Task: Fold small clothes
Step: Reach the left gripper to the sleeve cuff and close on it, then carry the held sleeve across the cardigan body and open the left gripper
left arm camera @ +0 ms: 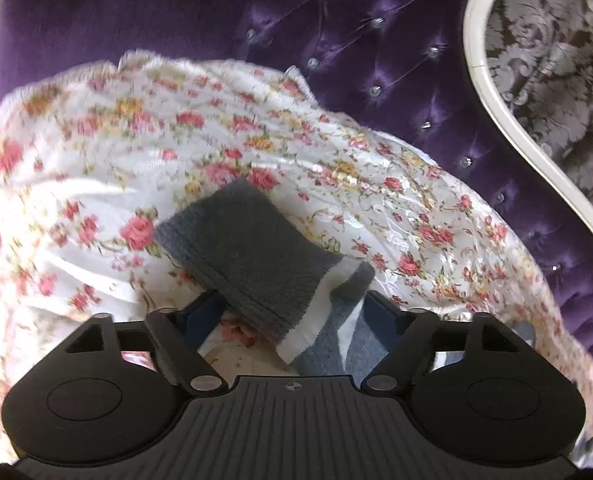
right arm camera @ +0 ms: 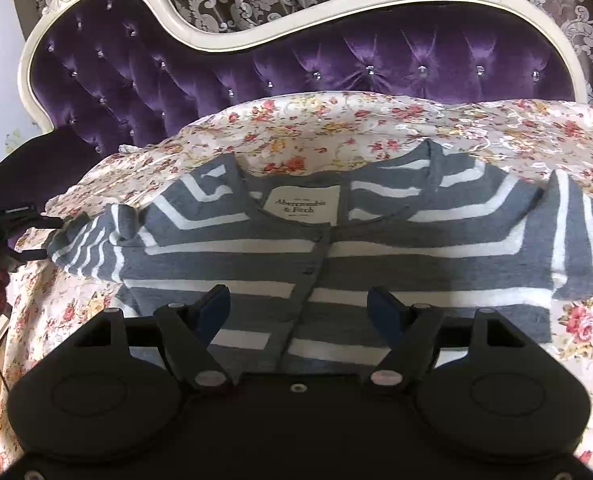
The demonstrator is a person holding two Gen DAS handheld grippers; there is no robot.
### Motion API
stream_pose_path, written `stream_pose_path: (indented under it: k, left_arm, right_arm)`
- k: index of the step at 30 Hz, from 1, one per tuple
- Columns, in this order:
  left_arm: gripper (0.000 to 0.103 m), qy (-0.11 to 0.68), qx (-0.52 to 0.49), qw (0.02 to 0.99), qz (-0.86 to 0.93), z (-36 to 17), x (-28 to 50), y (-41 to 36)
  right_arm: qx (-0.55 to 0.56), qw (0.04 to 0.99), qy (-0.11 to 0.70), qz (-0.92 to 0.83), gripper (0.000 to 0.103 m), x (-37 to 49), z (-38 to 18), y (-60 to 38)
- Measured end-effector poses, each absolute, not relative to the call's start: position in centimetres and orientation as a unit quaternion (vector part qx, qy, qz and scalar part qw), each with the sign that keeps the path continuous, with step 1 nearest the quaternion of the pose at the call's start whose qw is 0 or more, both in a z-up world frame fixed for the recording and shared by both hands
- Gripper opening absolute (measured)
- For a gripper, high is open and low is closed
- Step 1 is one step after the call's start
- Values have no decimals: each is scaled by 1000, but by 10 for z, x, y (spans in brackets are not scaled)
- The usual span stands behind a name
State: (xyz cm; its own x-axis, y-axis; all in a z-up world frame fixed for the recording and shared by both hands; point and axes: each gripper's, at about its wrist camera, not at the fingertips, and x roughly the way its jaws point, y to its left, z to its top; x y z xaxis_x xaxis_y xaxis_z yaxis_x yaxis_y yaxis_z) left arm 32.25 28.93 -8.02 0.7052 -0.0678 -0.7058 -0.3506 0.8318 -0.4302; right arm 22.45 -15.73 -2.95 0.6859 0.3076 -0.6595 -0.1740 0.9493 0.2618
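Striped cardigan (right arm camera: 336, 248) lies buttoned on floral sheet (right arm camera: 376, 120) ahead of the right gripper (right arm camera: 300, 308), jaws spread above it. Left gripper (left arm camera: 292, 312), also spread, straddles its grey cuff (left arm camera: 248, 248).

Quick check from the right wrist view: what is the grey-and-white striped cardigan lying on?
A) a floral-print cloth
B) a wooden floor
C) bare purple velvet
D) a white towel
A: the grey-and-white striped cardigan lies spread on the floral-print cloth that covers the purple tufted sofa.
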Motion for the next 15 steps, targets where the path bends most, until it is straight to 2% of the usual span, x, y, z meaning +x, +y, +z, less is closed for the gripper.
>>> stream_pose_path:
  k: [1,2,3,4,5,9,15]
  left_arm:
    - [67,371,-281,881,85,-81,323,290]
    - [55,364,-282,883,90,-81,322,291]
    - [39,361,-280,884,96,-80,323,292]
    - [31,357,-280,885,101,-80,323,293]
    - [9,352,-282,886,105,-79,323,294]
    - [8,312,-267,906,97,-57,312,285]
    - [8,271,-211,938,48,8,290,242]
  right_arm:
    - [89,913,374,133,77,225,-30,-157]
    - [90,913,375,135,77,225,-31,-156]
    - [90,912,377,136,77,225,-31,-156]
    - [91,911,379,136,77,225,-32,-156]
    - [92,910,381,137,77,226,-33,-156]
    - [97,907,385,138,77,226,-33,-157]
    - [105,907,386,133,77,225,-29,-162]
